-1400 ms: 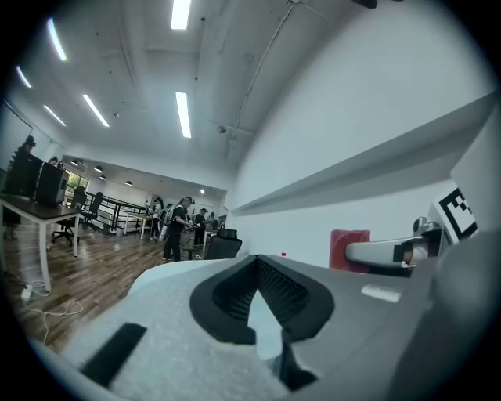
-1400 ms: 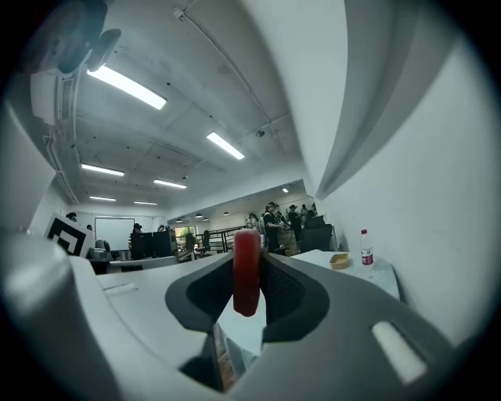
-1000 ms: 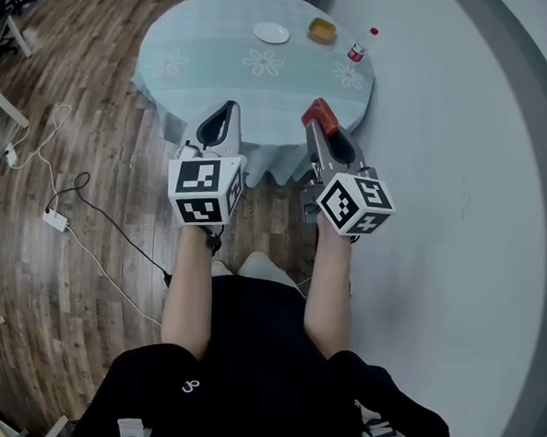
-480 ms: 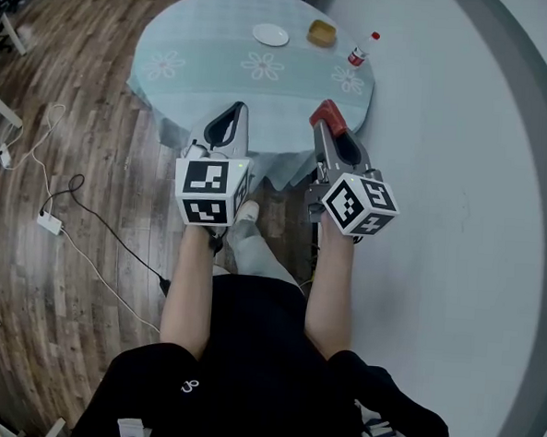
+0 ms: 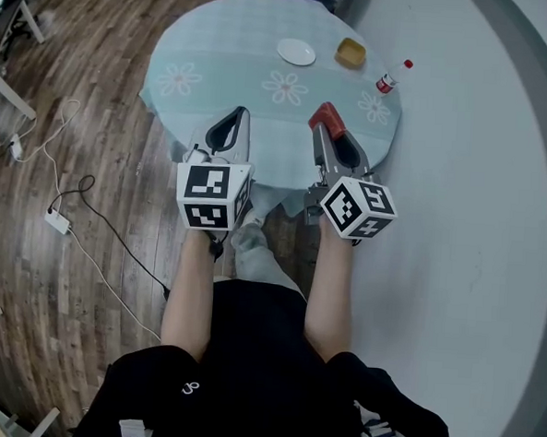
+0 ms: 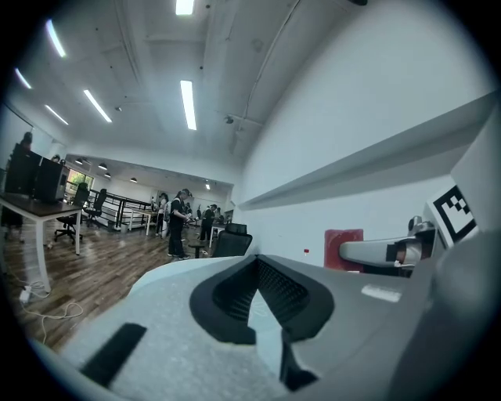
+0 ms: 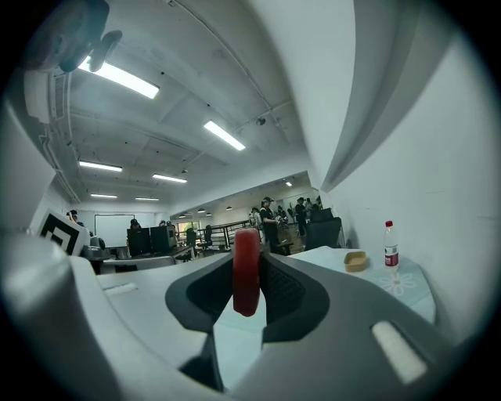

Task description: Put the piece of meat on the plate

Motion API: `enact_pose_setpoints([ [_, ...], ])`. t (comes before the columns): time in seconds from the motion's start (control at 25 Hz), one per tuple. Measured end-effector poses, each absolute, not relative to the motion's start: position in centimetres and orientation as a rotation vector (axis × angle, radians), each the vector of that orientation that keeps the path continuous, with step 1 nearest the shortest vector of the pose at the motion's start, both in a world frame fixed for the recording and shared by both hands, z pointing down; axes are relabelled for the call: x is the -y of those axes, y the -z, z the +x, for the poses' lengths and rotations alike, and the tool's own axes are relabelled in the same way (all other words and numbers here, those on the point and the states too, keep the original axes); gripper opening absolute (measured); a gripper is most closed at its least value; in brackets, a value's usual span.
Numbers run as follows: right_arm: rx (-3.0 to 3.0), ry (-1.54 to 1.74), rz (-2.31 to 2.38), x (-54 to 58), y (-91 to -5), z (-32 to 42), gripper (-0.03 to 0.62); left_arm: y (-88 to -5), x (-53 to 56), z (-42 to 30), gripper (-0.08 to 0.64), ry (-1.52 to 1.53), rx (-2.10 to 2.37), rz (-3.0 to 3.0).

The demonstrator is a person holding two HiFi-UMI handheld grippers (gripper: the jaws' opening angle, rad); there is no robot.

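Round counter (image 5: 218,71) in pale blue cloth, seen from above. At left, my left tongs (image 5: 239,115) are closed and empty. Near the counter's far edge sits the plate (image 5: 296,51). My right tongs (image 5: 328,127) pinch the meat (image 5: 321,114) on edge, well short of the plate. Such a thin pinch could let it slip onto the cloth; reaching across, I might knock the bottle (image 5: 393,77).

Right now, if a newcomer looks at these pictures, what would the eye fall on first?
First, the flat red piece of meat clamped upright in the right gripper, near the close edge of the round table with the pale blue flowered cloth. Then, at the table's far side, the empty small white plate beside a tan bowl and a red-capped bottle. The left gripper holds nothing.
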State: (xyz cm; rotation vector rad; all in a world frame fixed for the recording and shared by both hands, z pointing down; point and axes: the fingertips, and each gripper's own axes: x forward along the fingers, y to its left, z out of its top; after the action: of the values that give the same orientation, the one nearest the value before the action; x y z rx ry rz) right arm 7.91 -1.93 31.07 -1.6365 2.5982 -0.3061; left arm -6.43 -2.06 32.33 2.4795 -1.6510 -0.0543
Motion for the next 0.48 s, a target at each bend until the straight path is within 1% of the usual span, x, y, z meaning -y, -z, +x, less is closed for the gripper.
enact_pose_setpoints([
  [0.28,-2.576,0.400,-1.678,13.3,-33.5,11.2,0.101,-35.1,13.4,-3.9,-0.008,-0.016,1.617,2.435],
  [0.48,-2.530,0.460,-1.694,22.4,-34.2,15.0,0.101,-35.7,22.1,-0.3,-0.008,-0.069,1.588,2.437],
])
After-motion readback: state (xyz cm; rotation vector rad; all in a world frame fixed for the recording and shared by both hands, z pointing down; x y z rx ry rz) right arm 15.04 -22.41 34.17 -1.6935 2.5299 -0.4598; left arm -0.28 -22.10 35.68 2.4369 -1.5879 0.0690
